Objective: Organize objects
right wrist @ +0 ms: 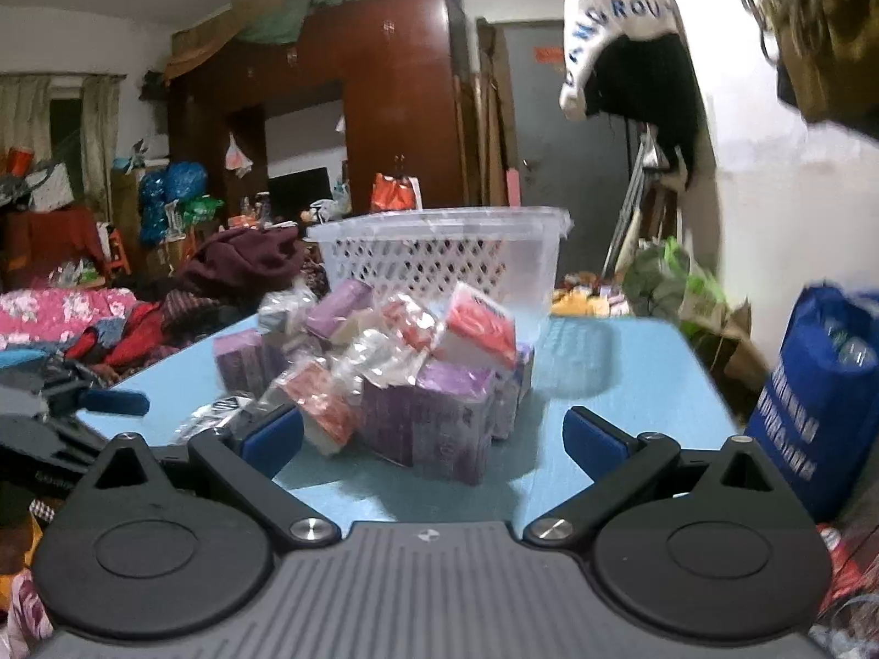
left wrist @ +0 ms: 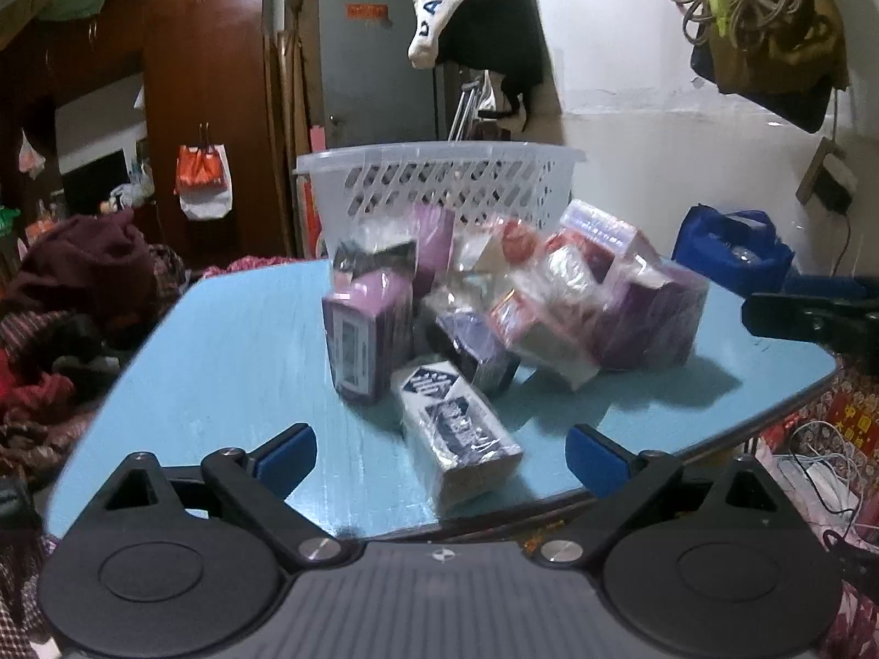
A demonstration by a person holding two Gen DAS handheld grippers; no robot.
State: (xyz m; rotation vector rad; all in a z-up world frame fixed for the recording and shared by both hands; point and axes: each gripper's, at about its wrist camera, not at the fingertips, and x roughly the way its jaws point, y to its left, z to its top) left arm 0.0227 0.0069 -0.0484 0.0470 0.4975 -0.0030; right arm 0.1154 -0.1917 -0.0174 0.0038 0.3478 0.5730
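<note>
Just ahead of left gripper (left wrist: 442, 453), white-and-navy box (left wrist: 459, 428).

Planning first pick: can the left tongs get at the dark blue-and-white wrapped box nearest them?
Probably yes: the left tongs are open, and the dark blue-and-white wrapped box lies alone at the pile's near edge, nothing in between.

Dark red wardrobe (right wrist: 384, 99) left, grey door (left wrist: 379, 71) centre, white wall (left wrist: 659, 82) right, curtained window (right wrist: 55, 110) far left
</note>
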